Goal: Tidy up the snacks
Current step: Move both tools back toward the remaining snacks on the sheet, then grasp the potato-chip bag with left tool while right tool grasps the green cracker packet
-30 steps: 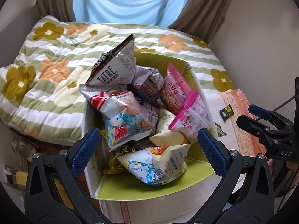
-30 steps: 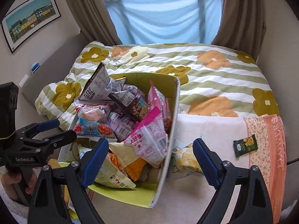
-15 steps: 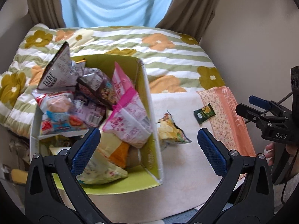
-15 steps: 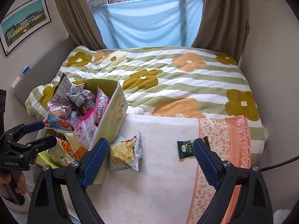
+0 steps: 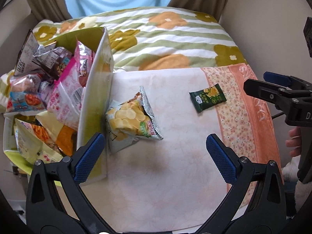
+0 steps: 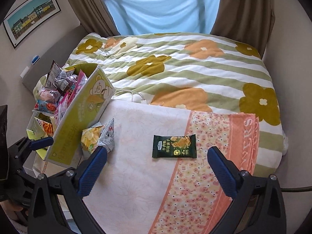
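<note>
A green cardboard box (image 5: 93,101) (image 6: 81,113) full of several snack bags stands at the left of the cloth. A potato chip bag (image 5: 130,120) (image 6: 95,136) leans against its outer wall. Further right, a small dark green cracker packet (image 5: 207,97) (image 6: 173,146) lies flat on the cloth. My left gripper (image 5: 154,146) hangs open and empty above the cloth, just in front of the chip bag. My right gripper (image 6: 158,154) is above the green packet with its jaws opening and nothing held. Each gripper also shows in the other's view: the right gripper (image 5: 273,85), the left gripper (image 6: 35,144).
The snacks lie on a white and orange flowered cloth (image 6: 195,185) spread over the bed's striped floral quilt (image 6: 175,62). A white cable (image 6: 134,95) lies behind the box. A wall rises to the right and curtains (image 6: 93,9) hang at the back.
Both grippers have swung right, away from over the box, and now hang over the cloth. The chip bag and green packet have come into the middle of view. The right jaws stand wider.
</note>
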`<state>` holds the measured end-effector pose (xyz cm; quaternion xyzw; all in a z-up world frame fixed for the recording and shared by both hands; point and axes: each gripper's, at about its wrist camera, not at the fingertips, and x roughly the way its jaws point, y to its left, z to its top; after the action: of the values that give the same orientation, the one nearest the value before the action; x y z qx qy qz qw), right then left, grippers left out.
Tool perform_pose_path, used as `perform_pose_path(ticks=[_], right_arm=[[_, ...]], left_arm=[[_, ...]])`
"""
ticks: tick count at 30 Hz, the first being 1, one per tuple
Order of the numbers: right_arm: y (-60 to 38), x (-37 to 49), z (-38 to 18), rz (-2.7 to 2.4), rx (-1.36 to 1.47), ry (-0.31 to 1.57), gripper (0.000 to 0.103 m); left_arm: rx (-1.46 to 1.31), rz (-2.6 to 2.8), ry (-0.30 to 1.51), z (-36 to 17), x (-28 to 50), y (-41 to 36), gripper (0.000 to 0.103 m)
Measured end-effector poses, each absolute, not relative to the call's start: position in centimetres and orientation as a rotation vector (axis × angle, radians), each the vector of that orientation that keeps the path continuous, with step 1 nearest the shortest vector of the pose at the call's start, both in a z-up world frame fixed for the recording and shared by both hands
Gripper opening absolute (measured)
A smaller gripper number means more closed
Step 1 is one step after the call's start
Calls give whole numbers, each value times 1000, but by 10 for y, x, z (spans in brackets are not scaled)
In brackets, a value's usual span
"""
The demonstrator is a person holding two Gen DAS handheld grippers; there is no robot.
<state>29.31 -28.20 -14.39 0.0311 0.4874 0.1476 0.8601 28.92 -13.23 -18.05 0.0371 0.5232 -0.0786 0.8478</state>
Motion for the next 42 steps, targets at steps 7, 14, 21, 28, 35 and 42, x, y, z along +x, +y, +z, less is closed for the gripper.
perform_pose_path(ticks=[7,14,21,28,35,42], right_arm=[[-292,308,-178,333,73,1044,102],[-286,324,-226,345,80,1099,102],[-283,333,-249,338,56,1113,102],[-284,338,-253,342,54,1118,102],[-297,342,-255,322,73,1118,102],[-284,339,-262,331,54,1121,102]], left_arm=[[130,-8,1116,-229,316,-145,103],[198,96,1097,-255,335,-157,103],[289,195,1112,-281,354,-161,103],[216,123,1109,-279,362,-168,103],[129,40,1106,-263,362,-166,102],[208,91,1126,-262,373,-157,102]])
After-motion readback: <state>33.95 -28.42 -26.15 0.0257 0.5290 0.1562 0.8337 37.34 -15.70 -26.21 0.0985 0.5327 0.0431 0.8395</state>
